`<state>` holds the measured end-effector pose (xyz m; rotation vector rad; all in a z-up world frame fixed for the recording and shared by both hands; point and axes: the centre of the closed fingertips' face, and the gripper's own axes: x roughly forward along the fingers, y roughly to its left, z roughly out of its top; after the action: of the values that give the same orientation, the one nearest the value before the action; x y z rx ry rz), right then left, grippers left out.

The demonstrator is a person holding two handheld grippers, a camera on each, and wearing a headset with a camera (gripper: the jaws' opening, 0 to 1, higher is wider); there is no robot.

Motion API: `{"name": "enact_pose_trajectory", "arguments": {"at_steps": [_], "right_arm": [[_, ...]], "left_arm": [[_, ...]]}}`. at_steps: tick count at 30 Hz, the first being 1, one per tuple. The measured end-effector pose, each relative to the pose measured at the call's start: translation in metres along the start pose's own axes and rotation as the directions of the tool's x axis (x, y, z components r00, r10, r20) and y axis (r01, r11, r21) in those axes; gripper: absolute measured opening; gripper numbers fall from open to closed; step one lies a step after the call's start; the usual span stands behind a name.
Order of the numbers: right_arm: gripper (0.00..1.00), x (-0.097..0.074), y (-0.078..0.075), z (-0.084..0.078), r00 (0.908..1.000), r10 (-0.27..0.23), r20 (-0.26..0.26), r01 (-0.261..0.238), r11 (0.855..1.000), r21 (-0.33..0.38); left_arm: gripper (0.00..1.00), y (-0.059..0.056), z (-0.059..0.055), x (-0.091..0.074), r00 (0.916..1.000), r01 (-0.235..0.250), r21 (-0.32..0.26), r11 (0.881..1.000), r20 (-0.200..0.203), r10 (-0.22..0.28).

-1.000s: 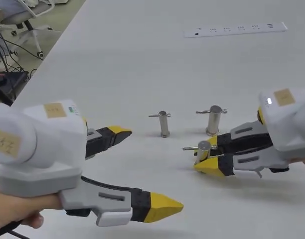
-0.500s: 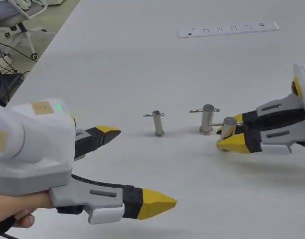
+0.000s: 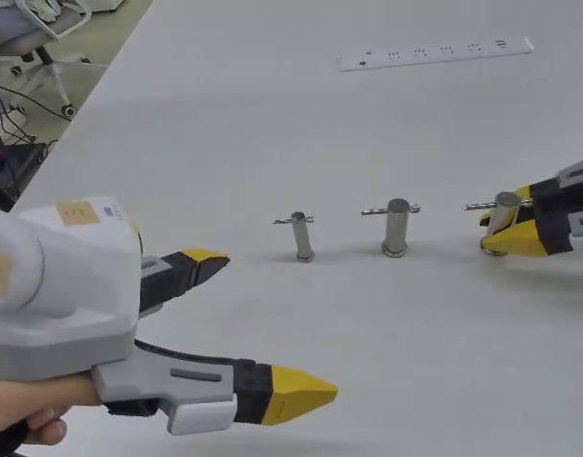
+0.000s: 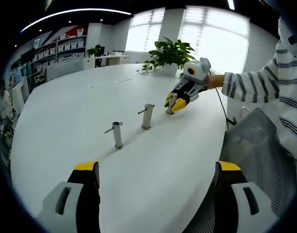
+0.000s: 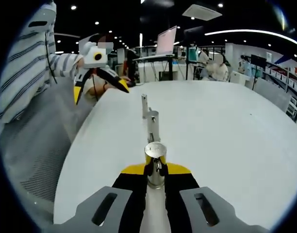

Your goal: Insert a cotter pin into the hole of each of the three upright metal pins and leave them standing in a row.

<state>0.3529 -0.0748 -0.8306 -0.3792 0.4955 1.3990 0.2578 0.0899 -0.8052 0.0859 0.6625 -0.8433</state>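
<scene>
My right gripper (image 3: pixel 494 236) grips a metal pin (image 3: pixel 506 209) upright, right of the middle pin (image 3: pixel 396 228); my left gripper (image 3: pixel 277 324), nearer and left of it, gapes wide, holding nothing.

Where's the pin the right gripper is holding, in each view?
Head view: held pin at the right edge, in the right gripper.
Left gripper view: held pin upper centre, gripped by the right gripper.
Right gripper view: held pin bottom centre, between the jaws.
Shared landmark: the middle pin, next along the row.
</scene>
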Motion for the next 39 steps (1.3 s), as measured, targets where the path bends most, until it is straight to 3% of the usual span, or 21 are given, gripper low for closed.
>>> {"name": "enact_pose_trajectory", "arguments": {"at_steps": [18, 26, 34, 39], "right_arm": [[0.13, 0.006, -0.007, -0.013, 0.9995, 0.032, 0.001, -0.032, 0.999, 0.014], [0.13, 0.006, -0.005, -0.01, 0.9988, 0.038, 0.031, -0.04, 0.998, 0.047], [0.15, 0.009, -0.003, -0.007, 0.9986, 0.029, 0.045, -0.03, 0.999, 0.027], [0.16, 0.009, -0.003, -0.005, 0.9976, 0.021, 0.066, -0.028, 0.993, 0.111]], "left_arm": [[0.99, 0.003, -0.007, -0.003, 0.9989, -0.024, -0.009, 1.0, -0.039, 0.024], [0.99, 0.002, -0.012, -0.006, 0.9981, -0.023, -0.017, 1.0, -0.059, 0.022], [0.99, 0.001, -0.011, -0.007, 0.9981, -0.024, -0.016, 1.0, -0.057, 0.023], [0.99, 0.001, -0.012, -0.007, 0.9977, -0.025, -0.011, 1.0, -0.064, 0.024]]}}
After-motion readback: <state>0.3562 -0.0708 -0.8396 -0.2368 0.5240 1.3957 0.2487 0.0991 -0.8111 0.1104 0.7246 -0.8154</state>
